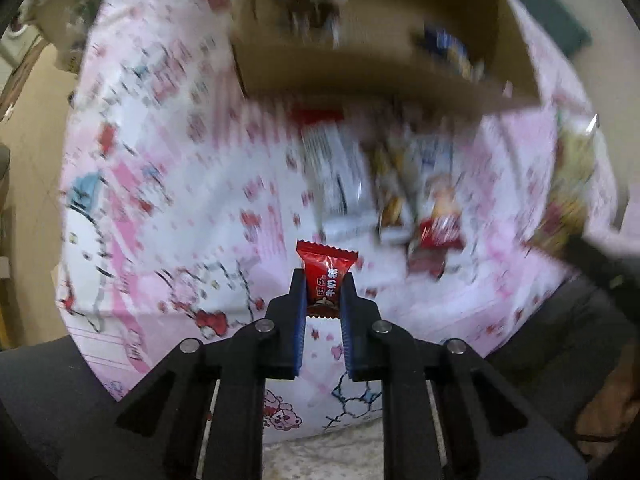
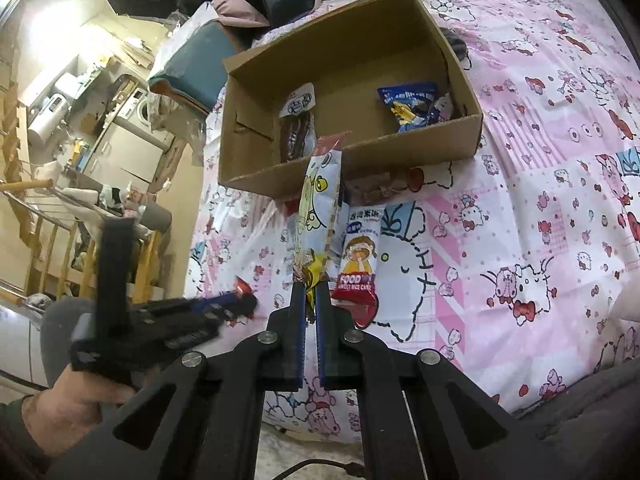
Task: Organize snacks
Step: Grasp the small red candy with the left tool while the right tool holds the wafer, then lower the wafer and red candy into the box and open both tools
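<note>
My left gripper (image 1: 325, 280) is shut on a small red candy (image 1: 326, 274) and holds it above the pink cartoon bedsheet (image 1: 168, 168). It also shows in the right wrist view (image 2: 244, 302), low left. My right gripper (image 2: 311, 286) is shut on a long white snack packet with a cartoon print (image 2: 318, 208), held upright in front of the open cardboard box (image 2: 360, 164). The box holds a brown sausage packet (image 2: 298, 130) and a blue packet (image 2: 412, 106). A red rice-cake packet (image 2: 358, 268) lies on the sheet just right of my right gripper.
Several more snack packets (image 1: 384, 184) lie blurred on the sheet before the box (image 1: 360, 68). A teal cushion (image 2: 192, 68) and piled clothes (image 2: 256, 4) sit behind the box. A wooden stair railing (image 2: 48, 240) and room clutter are at left.
</note>
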A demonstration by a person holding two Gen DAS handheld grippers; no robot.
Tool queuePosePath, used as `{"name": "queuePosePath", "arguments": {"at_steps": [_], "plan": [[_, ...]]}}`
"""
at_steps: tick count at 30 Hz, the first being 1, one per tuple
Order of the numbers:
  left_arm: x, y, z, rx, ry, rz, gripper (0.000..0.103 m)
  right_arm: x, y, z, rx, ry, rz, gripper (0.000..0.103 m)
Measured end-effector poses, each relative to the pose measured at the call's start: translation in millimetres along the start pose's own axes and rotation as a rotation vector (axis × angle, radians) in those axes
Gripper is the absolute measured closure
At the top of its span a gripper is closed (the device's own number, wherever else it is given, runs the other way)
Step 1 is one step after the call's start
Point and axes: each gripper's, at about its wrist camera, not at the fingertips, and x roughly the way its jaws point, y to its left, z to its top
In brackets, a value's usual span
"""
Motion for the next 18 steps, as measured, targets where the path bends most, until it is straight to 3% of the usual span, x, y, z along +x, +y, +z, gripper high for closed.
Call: {"name": "queuePosePath", "arguments": {"at_steps": [4, 10, 18], "plan": [[-34.3, 4.0, 22.5, -0.021, -0.117, 0.015, 0.091, -5.6, -0.1, 13.0, 0.000, -0.031, 0.014, 0.099], [-65.9, 1.3, 65.1, 0.004, -0.232, 0.025, 0.091, -11.3, -5.2, 42.5, 0.005, -0.088, 0.017, 0.099], [-69.9, -16.1, 123.3, 0.054, -0.282, 0.035, 0.091, -12.4, -15.2, 89.6, 0.016, -0.158, 0.013, 0.099]]}}
